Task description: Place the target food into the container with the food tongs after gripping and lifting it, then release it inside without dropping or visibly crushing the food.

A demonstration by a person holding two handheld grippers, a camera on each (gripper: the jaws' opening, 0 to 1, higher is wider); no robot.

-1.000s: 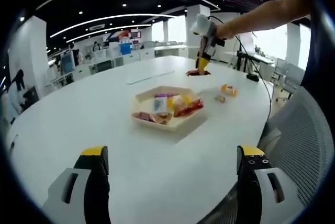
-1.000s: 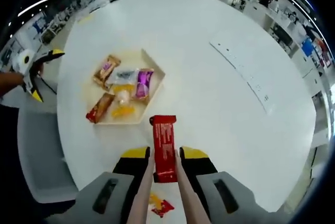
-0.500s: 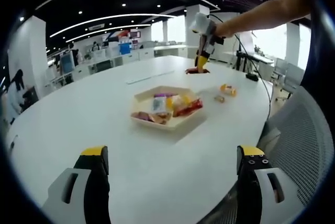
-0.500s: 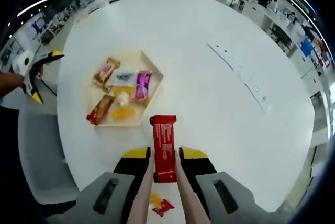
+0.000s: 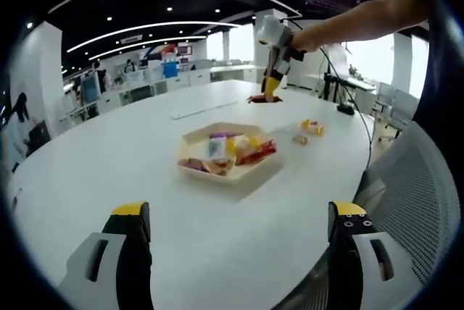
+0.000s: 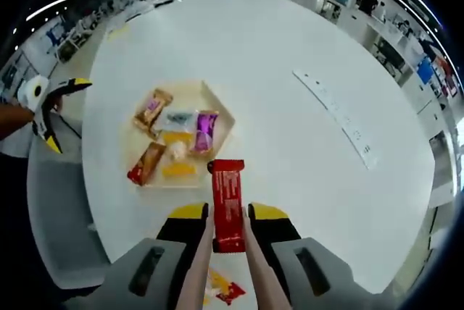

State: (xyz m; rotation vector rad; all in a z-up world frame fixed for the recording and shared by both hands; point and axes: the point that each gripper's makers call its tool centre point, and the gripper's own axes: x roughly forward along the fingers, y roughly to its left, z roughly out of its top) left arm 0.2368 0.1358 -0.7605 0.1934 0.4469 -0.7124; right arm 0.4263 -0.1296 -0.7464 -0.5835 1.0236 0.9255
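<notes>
Left gripper view: left gripper [image 5: 235, 234] at bottom of frame, jaws spread wide, nothing between them. Centre frame, shallow tray [image 5: 239, 172] on white table [image 5: 109, 165], packets inside too small to tell apart. Upper right, right gripper [image 5: 270, 85] on a reaching arm, red bar [image 5: 258, 98] at its tip, partly hidden. Two small snacks [image 5: 313, 127] right of the tray.

Right gripper view: right gripper at bottom centre, closed on food tongs [image 6: 194, 281], tong tips pinching the red bar upright just below the tray, possibly overlapping its near edge. Left gripper at far left, cut off by the frame. Red wrapper [image 6: 230, 292] at bottom, half hidden.
</notes>
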